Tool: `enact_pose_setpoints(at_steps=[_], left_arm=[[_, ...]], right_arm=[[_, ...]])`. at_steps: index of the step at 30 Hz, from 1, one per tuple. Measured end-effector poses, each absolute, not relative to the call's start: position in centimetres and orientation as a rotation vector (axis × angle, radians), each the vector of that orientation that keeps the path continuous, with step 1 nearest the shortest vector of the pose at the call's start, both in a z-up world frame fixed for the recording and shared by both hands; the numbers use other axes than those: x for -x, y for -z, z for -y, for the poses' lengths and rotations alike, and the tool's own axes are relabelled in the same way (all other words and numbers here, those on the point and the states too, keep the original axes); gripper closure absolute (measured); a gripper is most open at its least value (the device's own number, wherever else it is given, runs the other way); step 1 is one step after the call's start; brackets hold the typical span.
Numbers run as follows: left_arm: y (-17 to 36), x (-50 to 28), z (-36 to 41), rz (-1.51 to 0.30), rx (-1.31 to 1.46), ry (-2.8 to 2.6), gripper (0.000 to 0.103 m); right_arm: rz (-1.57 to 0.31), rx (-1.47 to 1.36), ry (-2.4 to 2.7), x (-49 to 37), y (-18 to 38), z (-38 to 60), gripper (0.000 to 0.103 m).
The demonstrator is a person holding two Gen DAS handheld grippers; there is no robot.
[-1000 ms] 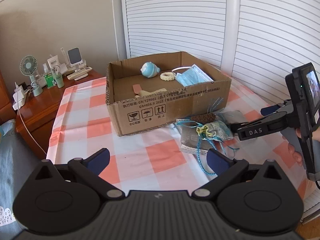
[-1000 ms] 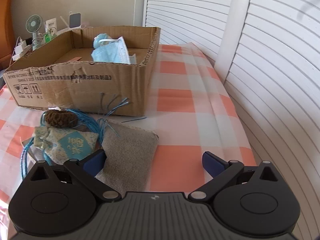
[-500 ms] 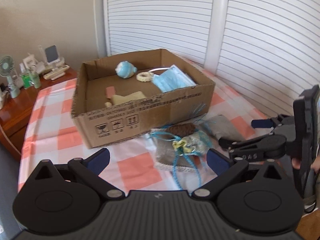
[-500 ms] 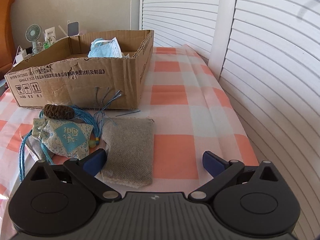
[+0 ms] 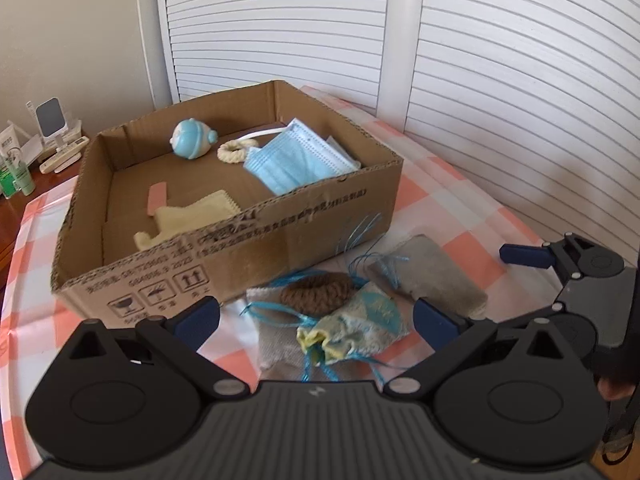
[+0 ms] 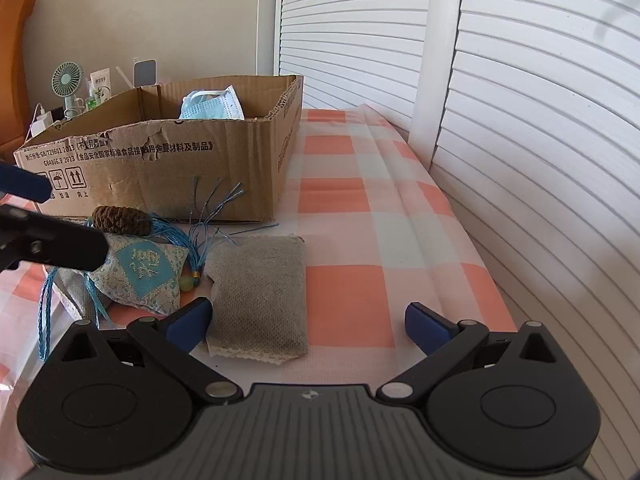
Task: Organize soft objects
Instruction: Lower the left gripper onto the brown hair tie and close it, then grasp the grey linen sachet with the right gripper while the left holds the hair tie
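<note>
Sachet atop grey pouch, cardboard box behind

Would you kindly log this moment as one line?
left gripper: open, over sachet | right gripper: open, at grey pouch | box: partly filled

cardboard box front: "GB4806.9 2023", Chinese print (partly legible), handling symbols

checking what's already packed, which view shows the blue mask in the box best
Left wrist view: it looks down into the box, showing the whole mask. The right wrist view shows only the mask's top above the box wall.
</note>
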State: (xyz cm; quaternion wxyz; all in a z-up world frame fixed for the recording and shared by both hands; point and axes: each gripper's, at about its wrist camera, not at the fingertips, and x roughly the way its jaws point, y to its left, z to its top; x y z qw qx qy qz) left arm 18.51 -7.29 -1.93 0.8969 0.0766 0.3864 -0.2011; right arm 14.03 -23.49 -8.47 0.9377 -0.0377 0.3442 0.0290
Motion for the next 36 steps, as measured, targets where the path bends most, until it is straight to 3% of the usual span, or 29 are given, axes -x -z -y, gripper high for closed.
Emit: enact_pose_setpoints(at_steps=[4, 7, 11, 17, 21, 24, 36], left_arm=[[2.2, -19.4, 8.2, -0.795, -0.155, 0.428, 0.002], [2.5, -20.1, 8.5, -0.806, -0.132, 0.430, 0.009], [2.9, -20.7, 8.4, -0.833, -0.092, 0.428, 0.040], [3.5, -20.8, 8.3, -0.850, -0.083, 0.411, 0.044], [3.7, -21.0, 8.2, -0.864, -0.070, 0.415, 0.061], [3.5, -21.0, 8.1, -0.857, -0.061, 0.424, 0.067], [1.1, -18.9, 6.6, -0.770, -0.054, 0.414, 0.068]], right_arm=[[-0.702, 0.080, -0.066, -14.0, 8.4, 23.5, 0.000], [-0.702, 0.084, -0.076, -13.9, 8.4, 23.6, 0.000], [-0.703, 0.085, -0.086, -13.9, 8.4, 23.7, 0.000], [-0.707, 0.092, -0.109, -13.8, 8.4, 23.7, 0.000], [-0.706, 0.120, -0.157, -13.5, 8.4, 23.2, 0.000], [-0.706, 0.120, -0.159, -13.5, 8.4, 23.0, 0.000], [-0.719, 0.122, -0.160, -13.7, 8.2, 22.9, 0.000]])
